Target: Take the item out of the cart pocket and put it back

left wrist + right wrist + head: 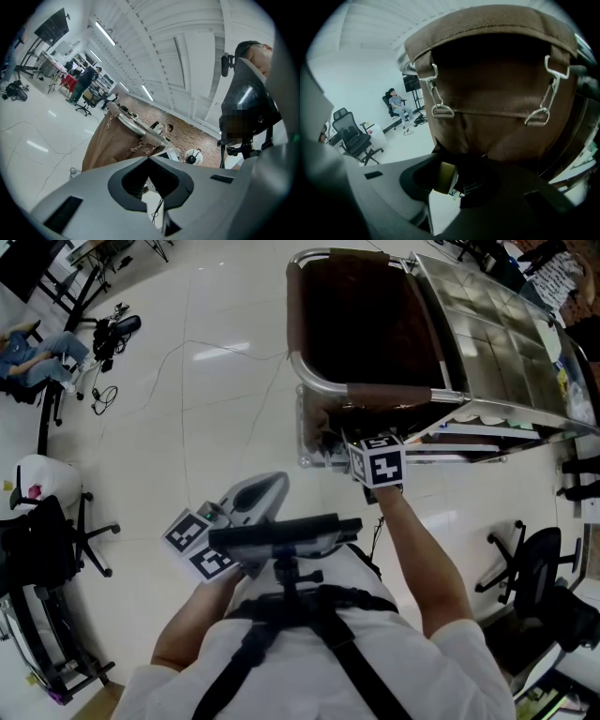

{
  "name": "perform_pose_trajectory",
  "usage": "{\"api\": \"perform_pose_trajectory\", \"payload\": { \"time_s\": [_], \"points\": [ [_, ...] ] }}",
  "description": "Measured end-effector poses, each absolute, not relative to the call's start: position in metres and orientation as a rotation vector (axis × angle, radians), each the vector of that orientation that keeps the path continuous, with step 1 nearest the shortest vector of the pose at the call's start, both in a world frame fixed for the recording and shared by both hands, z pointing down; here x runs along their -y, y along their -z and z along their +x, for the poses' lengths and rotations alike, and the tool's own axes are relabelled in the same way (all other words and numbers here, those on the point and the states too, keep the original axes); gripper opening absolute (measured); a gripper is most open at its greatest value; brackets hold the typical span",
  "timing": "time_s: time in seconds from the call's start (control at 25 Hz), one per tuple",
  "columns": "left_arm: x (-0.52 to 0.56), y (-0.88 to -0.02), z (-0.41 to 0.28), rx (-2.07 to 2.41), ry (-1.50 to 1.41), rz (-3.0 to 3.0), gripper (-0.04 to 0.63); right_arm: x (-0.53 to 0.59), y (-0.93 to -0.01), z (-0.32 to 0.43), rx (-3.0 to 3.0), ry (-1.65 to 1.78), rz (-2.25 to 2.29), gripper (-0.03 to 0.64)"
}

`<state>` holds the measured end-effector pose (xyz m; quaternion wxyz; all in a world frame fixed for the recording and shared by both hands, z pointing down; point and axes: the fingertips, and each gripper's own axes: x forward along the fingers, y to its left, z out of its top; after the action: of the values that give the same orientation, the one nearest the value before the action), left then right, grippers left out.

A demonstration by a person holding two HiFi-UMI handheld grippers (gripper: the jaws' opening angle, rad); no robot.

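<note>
Noted right gripper [457, 180] angled down at the brown cart pocket [497, 117], jaws spread, with the olive-edged, roll-shaped item [445, 174] between them, lying against one jaw just before the fabric. Logged left gripper [149, 159] held level, well apart from the cart [314, 379], jaws pressed together on nothing.

Cart bag [497, 93] blocks ahead; floor [206, 409] leftward open.
</note>
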<state>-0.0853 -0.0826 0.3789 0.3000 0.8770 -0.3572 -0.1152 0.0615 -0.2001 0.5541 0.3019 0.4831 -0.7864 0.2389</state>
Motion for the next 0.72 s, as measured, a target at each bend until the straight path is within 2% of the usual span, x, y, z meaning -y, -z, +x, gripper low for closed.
{"api": "perform_pose_trajectory", "payload": {
  "time_s": [0.72],
  "points": [
    [0.081,-0.378,-0.083,0.922,0.303,2.336,-0.008,0.195,-0.538,0.060,2.136,-0.640,1.316,0.110]
  ]
}}
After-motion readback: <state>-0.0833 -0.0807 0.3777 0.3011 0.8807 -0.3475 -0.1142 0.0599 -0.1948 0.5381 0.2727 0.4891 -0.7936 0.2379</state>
